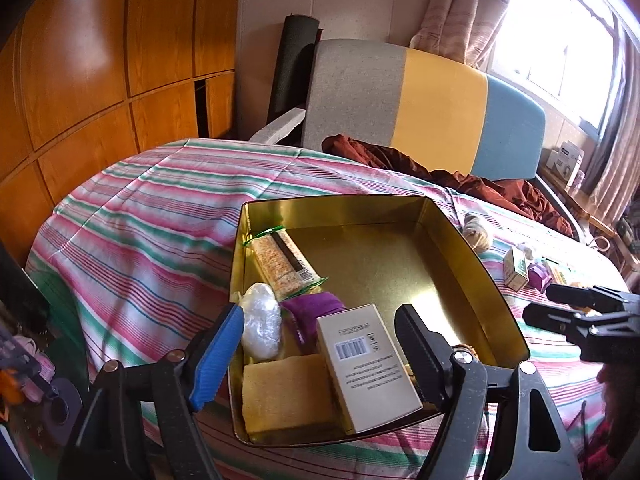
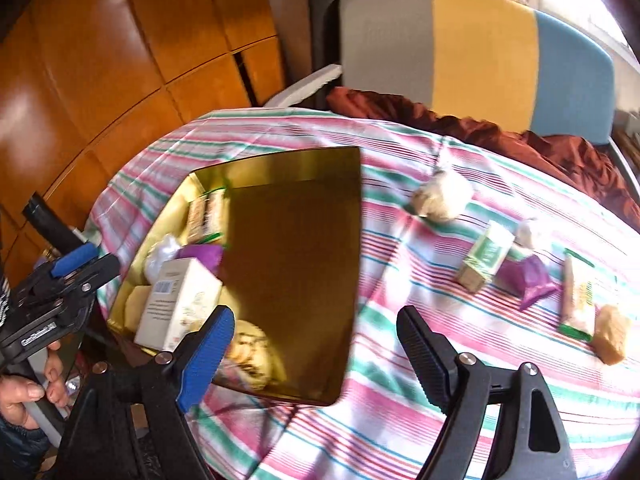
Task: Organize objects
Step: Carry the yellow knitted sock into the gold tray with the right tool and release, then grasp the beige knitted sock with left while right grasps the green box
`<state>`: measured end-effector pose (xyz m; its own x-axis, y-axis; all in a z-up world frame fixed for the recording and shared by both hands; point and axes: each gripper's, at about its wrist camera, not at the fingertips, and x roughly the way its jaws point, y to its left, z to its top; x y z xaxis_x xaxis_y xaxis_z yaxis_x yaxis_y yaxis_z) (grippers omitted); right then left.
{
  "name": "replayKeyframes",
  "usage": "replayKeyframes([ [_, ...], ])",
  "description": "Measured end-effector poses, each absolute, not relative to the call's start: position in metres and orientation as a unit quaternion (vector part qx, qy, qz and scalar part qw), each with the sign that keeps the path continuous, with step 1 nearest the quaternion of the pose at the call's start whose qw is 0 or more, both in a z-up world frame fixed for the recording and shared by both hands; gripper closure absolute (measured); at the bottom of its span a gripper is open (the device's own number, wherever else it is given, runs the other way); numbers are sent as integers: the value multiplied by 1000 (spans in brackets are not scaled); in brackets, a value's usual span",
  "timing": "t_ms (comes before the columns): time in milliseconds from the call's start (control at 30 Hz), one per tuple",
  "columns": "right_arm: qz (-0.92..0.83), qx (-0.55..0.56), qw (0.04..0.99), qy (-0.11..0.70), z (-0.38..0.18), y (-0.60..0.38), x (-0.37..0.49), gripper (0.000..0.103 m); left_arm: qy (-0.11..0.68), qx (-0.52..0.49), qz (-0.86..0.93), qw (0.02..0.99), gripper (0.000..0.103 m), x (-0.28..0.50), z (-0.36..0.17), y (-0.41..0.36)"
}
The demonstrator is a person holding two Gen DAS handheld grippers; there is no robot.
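Jaws of both the left gripper (image 1: 320, 344) and right gripper (image 2: 316, 344) stood spread, empty; white box (image 1: 366, 364) lay inside the gold tin (image 1: 460, 248), seemingly leaning on the sponge (image 1: 284, 392).

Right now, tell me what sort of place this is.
Probably a bedroom at home: a bed under a striped sheet, a padded headboard, wooden wardrobe doors and a curtained window.
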<state>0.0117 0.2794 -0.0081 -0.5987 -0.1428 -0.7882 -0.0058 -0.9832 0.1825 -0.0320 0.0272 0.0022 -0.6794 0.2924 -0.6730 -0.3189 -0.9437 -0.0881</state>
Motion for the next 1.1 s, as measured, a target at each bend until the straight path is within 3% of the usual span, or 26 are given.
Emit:
replayKeyframes([
  [633,-872,448,-152,-122,-25,460,32,18,75,-358,902,230,23,-27,15,99],
  [900,-836,441,-212,-249,-48,528,55,18,109,-354,888,273,23,-28,22,157],
  [1100,-831,442,-218,-259,-46,529,60,18,131,-366,869,308,23,-37,19,211],
])
